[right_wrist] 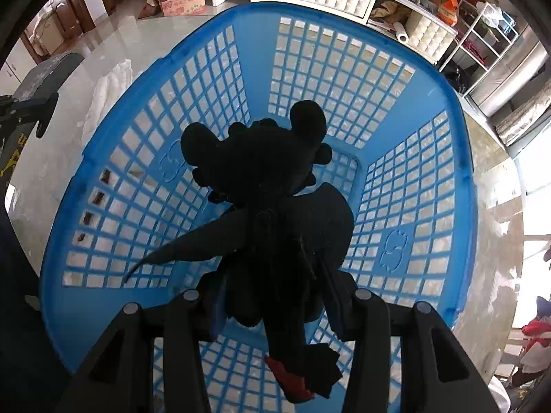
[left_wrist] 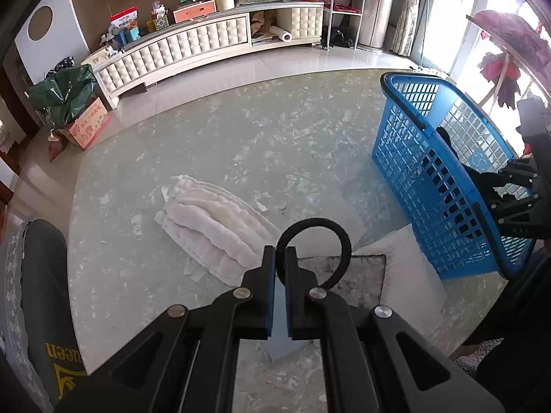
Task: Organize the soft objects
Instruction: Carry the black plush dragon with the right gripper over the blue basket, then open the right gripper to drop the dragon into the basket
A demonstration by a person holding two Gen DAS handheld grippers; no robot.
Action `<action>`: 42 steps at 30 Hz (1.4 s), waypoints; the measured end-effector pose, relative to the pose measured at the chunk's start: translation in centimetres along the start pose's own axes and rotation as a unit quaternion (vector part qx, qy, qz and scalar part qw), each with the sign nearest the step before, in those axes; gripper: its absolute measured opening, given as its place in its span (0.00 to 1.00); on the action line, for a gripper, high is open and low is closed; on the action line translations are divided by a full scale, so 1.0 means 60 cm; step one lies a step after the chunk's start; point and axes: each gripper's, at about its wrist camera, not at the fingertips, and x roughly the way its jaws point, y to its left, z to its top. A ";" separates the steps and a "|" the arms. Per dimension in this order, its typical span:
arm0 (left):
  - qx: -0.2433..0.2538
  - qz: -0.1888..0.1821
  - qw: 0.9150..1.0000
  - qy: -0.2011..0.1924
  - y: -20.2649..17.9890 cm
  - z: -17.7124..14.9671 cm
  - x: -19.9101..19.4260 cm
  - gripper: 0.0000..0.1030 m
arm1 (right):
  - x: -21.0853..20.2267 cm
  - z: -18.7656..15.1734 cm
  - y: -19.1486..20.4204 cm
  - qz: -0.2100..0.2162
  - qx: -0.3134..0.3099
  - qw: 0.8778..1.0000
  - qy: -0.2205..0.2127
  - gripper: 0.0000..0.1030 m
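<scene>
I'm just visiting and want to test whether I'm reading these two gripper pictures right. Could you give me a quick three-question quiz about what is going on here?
1. True or false: the right gripper holds the black plush toy over the inside of the blue basket.
2. What is pinched in the left gripper? A) the white towel B) a black hair tie C) a paper roll
3. Fill in: the folded white towel lies on the ____, outside the basket.

Key
1. True.
2. B, the black hair tie.
3. Table, to the left of the basket in the left wrist view.
</scene>
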 end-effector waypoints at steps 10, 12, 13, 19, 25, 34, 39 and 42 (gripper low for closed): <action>0.002 -0.001 1.000 0.004 -0.003 0.003 0.006 0.04 | -0.011 -0.010 -0.009 0.002 -0.012 1.000 -0.002 0.44; 0.001 0.000 1.000 0.005 -0.003 0.002 0.006 0.04 | -0.013 -0.018 -0.005 -0.002 -0.016 1.000 0.003 0.45; 0.001 0.001 1.000 0.005 -0.003 0.003 0.005 0.04 | -0.015 -0.018 -0.005 -0.005 -0.017 1.000 0.004 0.46; 0.001 -0.002 1.000 -0.001 -0.003 0.001 -0.002 0.04 | -0.030 -0.015 -0.004 -0.009 -0.004 1.000 -0.001 0.53; -0.003 -0.001 1.000 -0.005 0.003 0.001 -0.010 0.04 | -0.069 -0.012 -0.005 -0.018 0.004 0.999 -0.026 0.90; 0.022 -0.020 0.999 -0.033 -0.032 0.019 -0.053 0.04 | -0.132 -0.063 -0.026 -0.033 0.047 0.995 -0.084 1.00; 0.029 -0.048 0.998 -0.042 -0.081 0.036 -0.081 0.04 | -0.147 -0.088 -0.041 -0.053 0.068 0.991 -0.105 1.00; 0.045 -0.052 0.997 -0.042 -0.119 0.052 -0.092 0.04 | -0.153 -0.100 -0.049 -0.050 0.077 0.989 -0.113 1.00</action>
